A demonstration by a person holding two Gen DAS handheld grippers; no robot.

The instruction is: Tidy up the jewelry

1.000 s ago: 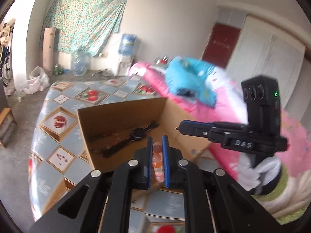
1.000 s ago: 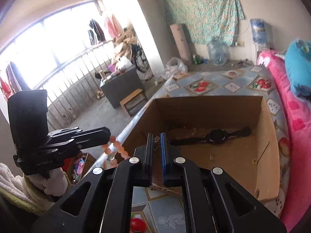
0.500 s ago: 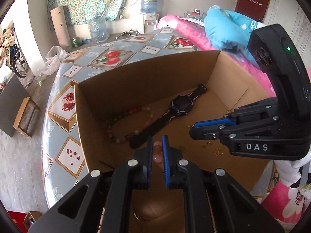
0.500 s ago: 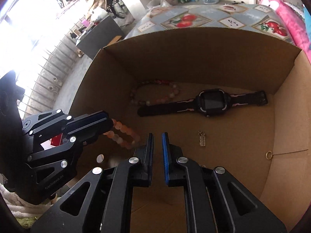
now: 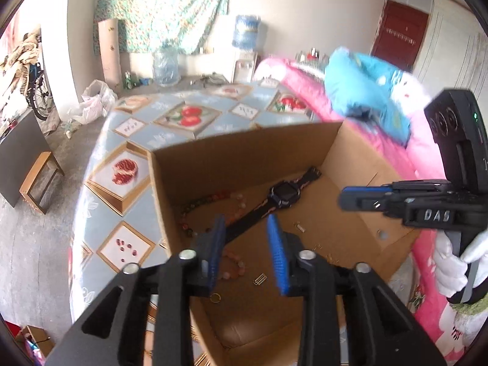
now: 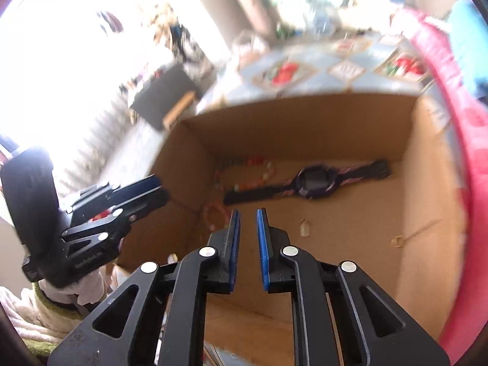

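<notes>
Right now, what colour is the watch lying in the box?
Black, with pinkish marks along its strap; the watch shows best in the right wrist view.

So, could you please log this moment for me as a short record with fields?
container: cardboard box on the patterned table
left gripper: open, empty, above the box
right gripper: slightly open, empty
pink bead bracelet: on the box floor, near wall
multicolour bead bracelet: far left corner
black watch: flat, beside it
small items: gold ring, charm

Brown cardboard box (image 5: 244, 155); black watch (image 5: 285, 196); pink-and-orange bead bracelet (image 5: 235, 267); pale blue tablecloth (image 5: 170, 122) patterned with red fruit; blue-padded black grippers (image 5: 247, 244).
</notes>
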